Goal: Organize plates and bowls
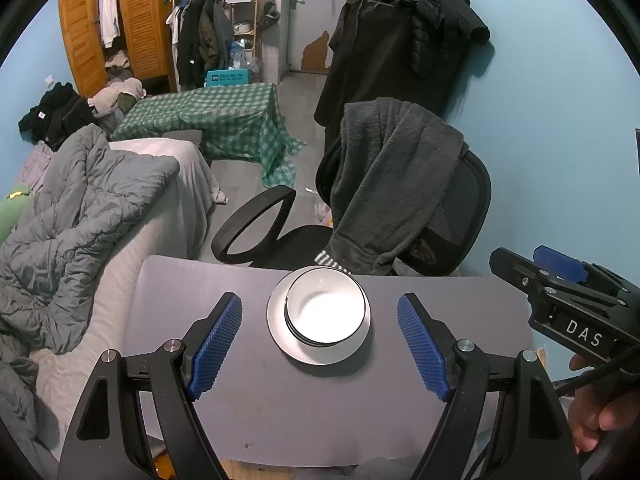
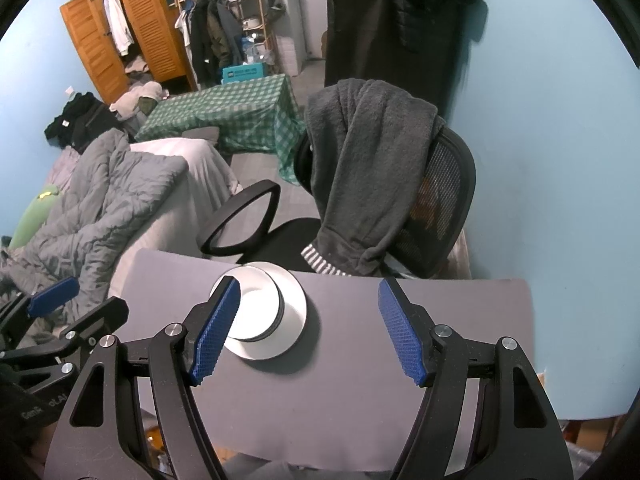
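Tabletop (image 1: pixel 200 400): grey, lower frame.
Bowls (image 1: pixel 326 306): stacked on plate (image 1: pixel 280 330), centre frame.
Handling: probably stiff, slippery, breakable; grip the rim.
Left gripper (image 1: pixel 320 346), right gripper (image 2: pixel 308 330): fingers apart, empty.

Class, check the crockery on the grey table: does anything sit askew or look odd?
The stacked bowls sit off-centre on the plate, shifted toward its far right rim, with more plate showing near left. Nothing is spilled or broken.

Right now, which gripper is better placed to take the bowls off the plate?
Left, probably. The left gripper stands open, centred on the bowls; the right gripper has them off behind its left finger.
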`<state>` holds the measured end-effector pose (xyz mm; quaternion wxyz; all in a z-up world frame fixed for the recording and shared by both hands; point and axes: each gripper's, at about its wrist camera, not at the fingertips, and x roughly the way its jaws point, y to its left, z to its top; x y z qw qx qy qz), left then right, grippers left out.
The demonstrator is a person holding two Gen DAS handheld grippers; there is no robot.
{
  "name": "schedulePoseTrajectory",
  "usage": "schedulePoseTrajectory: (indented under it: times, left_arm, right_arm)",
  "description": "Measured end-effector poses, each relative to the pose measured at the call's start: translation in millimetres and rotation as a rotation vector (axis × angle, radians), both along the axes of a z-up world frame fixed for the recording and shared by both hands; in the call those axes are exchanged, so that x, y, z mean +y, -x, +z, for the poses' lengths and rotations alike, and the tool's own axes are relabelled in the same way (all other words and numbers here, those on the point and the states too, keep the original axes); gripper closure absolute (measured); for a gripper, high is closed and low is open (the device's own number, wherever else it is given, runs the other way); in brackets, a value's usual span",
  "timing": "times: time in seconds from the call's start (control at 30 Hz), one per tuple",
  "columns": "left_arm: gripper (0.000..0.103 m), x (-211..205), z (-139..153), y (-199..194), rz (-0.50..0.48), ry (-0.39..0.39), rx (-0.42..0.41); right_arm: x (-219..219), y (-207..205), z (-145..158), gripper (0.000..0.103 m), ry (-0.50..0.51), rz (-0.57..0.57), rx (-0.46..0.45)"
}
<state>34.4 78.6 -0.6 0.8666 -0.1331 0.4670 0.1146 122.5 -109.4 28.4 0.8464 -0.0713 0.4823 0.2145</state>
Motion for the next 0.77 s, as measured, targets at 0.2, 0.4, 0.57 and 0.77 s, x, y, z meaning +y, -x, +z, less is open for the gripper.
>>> schedulePoseTrajectory:
  times: [0.2,0.4,0.57,0.77]
  left_arm:
    - [0.019,-1.7,0.9,1.1,-0.001,0.006,0.001]
    - [0.017,-2.9,1.4,6.5,0.000,0.026,-0.009]
    - [0.017,-4.5,2.1,7.2,-0.006,0.025,-0.011]
    - [0.017,-6.1,2.6,8.0,-0.011,0.026,-0.009]
  right_arm:
    - [-0.2,-0.4,-0.1,0.032,0.000,0.000,0.001]
    - [-2.6,2.2,-0.1,0.032,0.002,-0.004,0.002]
    - [-4.8,4.7,0.2,0.032,0.001,-0.005,0.004]
    - [-6.8,2.4,-0.7,0.032,0.000,-0.004,0.003]
